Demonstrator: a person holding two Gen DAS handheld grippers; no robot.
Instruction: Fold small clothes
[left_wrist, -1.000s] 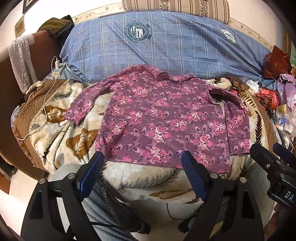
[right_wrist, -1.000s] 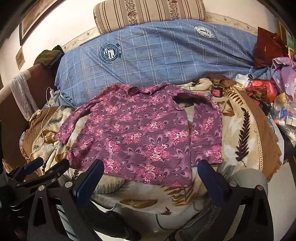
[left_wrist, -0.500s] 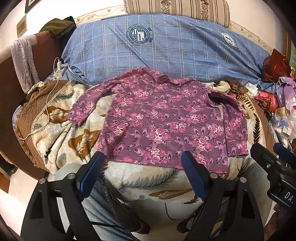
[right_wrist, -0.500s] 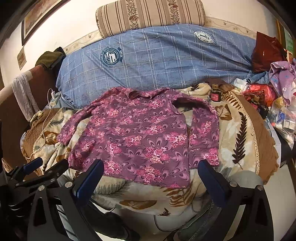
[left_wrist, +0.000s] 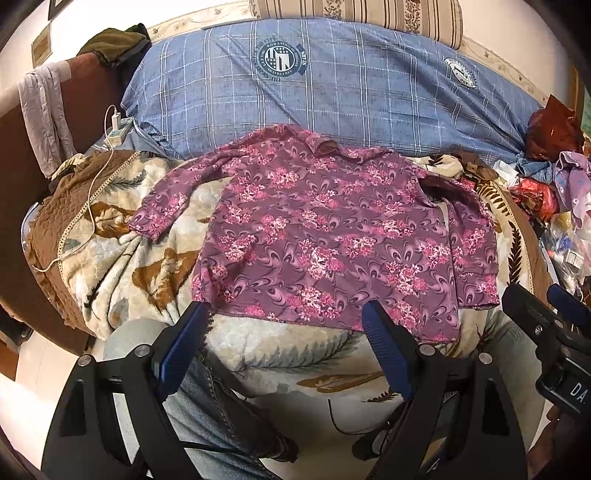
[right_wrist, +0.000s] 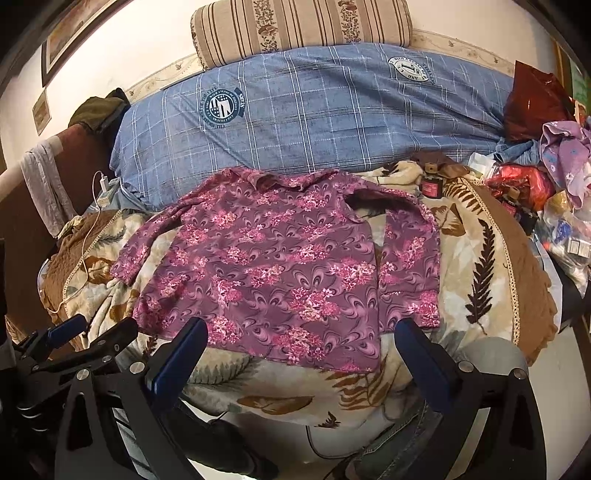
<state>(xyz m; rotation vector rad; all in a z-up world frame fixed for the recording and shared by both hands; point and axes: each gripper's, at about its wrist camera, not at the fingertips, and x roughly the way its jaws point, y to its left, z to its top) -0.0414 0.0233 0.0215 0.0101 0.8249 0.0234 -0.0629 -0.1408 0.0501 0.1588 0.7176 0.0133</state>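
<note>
Both my left tongs (left_wrist: 284, 328) and right tongs (right_wrist: 299, 345) are spread wide, holding nothing; the purple floral top (left_wrist: 332, 236) lies flat just ahead. I judge the plush blanket (left_wrist: 122, 269) could get pinched along with the hem

A bed (left_wrist: 122, 266) covered by a leaf-patterned blanket (right_wrist: 476, 258) carries a purple floral shirt (left_wrist: 325, 236) spread flat, a blue plaid bolster (left_wrist: 351, 92) behind it, clutter (right_wrist: 535, 192) at right
</note>
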